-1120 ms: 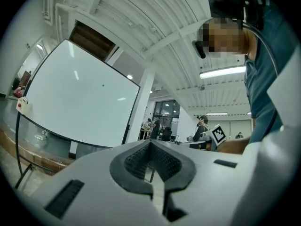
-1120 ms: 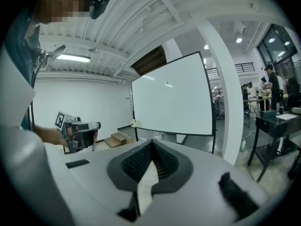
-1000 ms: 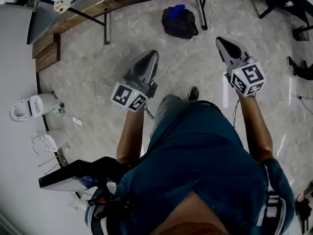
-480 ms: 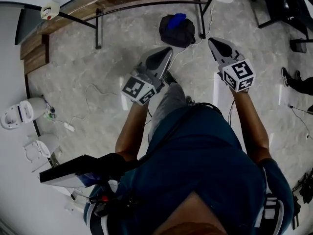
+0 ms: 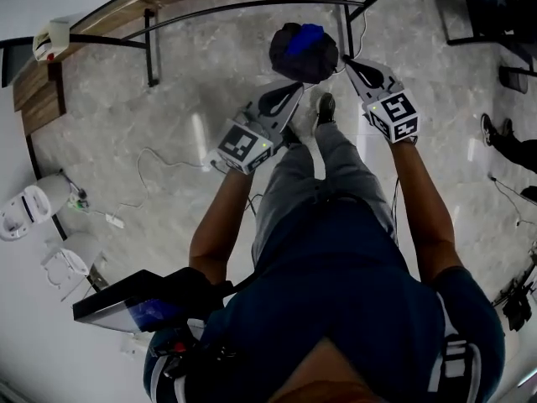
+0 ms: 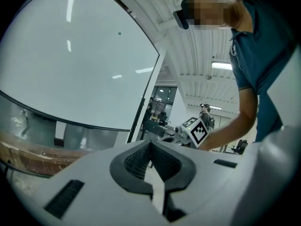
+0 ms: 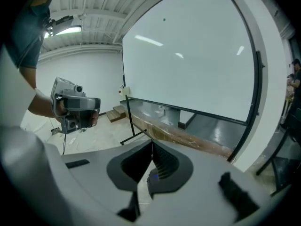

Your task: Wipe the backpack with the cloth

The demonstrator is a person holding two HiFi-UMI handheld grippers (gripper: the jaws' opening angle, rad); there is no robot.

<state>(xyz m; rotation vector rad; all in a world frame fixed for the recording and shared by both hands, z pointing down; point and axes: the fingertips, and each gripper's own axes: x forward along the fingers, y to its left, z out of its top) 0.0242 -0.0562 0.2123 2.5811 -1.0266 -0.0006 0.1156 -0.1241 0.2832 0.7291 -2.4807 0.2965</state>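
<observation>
A dark backpack (image 5: 295, 60) sits on the floor by the whiteboard stand's leg, with a blue cloth (image 5: 304, 36) lying on top of it. My left gripper (image 5: 294, 88) is shut and empty, just short of the backpack's near left side. Also shut and empty, my right gripper (image 5: 347, 62) has its tip close to the backpack's right edge. In the left gripper view the jaws (image 6: 150, 144) meet at the tips, and the right gripper's marker cube (image 6: 198, 130) shows beyond. The right gripper view shows closed jaws (image 7: 151, 143) and the left gripper (image 7: 75, 110) at the left.
A whiteboard stand's black legs (image 5: 153, 53) and a wooden step (image 5: 38, 95) lie ahead. A white cable (image 5: 155, 162) trails over the marble floor (image 5: 210, 57). White devices (image 5: 29, 208) sit at the left. My shoe (image 5: 325, 106) is near the backpack. Another person's shoe (image 5: 489, 128) is at the right.
Both grippers have moved forward and down to the backpack, which now lies right in front of their tips. The person has stepped closer to it.
</observation>
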